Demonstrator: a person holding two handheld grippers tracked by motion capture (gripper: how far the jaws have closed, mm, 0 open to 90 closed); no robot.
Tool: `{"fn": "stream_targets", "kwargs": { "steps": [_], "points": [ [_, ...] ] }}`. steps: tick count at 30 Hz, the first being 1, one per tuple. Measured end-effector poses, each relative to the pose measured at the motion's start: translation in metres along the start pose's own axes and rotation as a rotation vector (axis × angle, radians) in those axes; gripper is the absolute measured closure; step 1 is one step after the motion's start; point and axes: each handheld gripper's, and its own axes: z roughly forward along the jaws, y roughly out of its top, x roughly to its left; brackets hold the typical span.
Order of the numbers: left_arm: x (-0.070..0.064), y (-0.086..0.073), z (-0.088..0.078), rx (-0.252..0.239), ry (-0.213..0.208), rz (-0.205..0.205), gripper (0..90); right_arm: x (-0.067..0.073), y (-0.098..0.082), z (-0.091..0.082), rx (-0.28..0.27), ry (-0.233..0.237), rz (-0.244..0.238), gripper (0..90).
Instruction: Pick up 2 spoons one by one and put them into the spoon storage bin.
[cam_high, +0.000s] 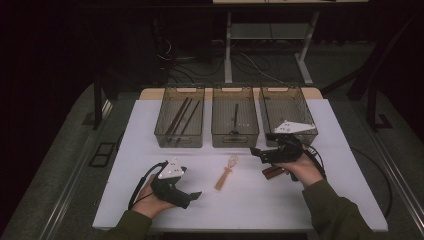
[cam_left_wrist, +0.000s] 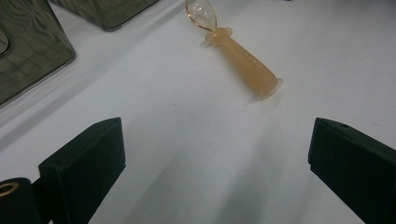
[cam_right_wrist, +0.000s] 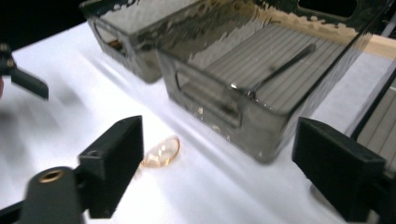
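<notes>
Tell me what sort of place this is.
Probably a lab or workshop set up for recording utensil sorting: a white table with three clear bins in a row, handheld grippers trailing cables, and a desk frame with loose wiring behind.

Your white table (cam_high: 310, 200) carries 3 smoky bins in a row along its far edge. Take the middle bin (cam_high: 235, 117) as the landmark: the orange whisk (cam_high: 226, 172) lies on the bare top just in front of it.
</notes>
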Motion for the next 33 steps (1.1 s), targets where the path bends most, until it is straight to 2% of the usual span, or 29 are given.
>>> {"fn": "stream_targets", "kwargs": {
  "steps": [9,15,19,24,27,28,31,33],
  "points": [
    [-0.001,0.001,-0.001,-0.005,0.010,-0.005,2.7,0.005,-0.044,-0.015,0.034,-0.017,-0.058,14.1],
    [-0.001,0.003,-0.003,-0.032,0.015,-0.031,4.1,0.004,-0.069,-0.029,0.047,-0.024,-0.041,14.1],
    [-0.002,0.006,-0.004,-0.046,0.017,-0.043,10.3,0.003,-0.083,-0.039,0.057,-0.017,-0.028,14.1],
    [-0.003,0.011,-0.005,-0.063,0.013,-0.076,18.4,0.002,-0.094,-0.048,0.067,-0.025,-0.037,14.1],
    [-0.002,0.015,-0.005,-0.070,-0.006,-0.078,25.7,0.001,-0.097,-0.053,0.065,-0.026,-0.031,14.1],
    [-0.003,0.017,-0.004,-0.080,-0.010,-0.091,29.2,0.000,-0.098,-0.054,0.062,-0.030,-0.029,14.1],
    [-0.003,0.023,0.002,-0.082,-0.025,-0.126,33.8,0.000,-0.097,-0.053,0.061,-0.034,-0.015,14.1],
    [-0.006,0.027,0.008,-0.073,-0.024,-0.118,35.1,0.000,-0.097,-0.052,0.063,-0.035,-0.021,14.1]
  ]
}}
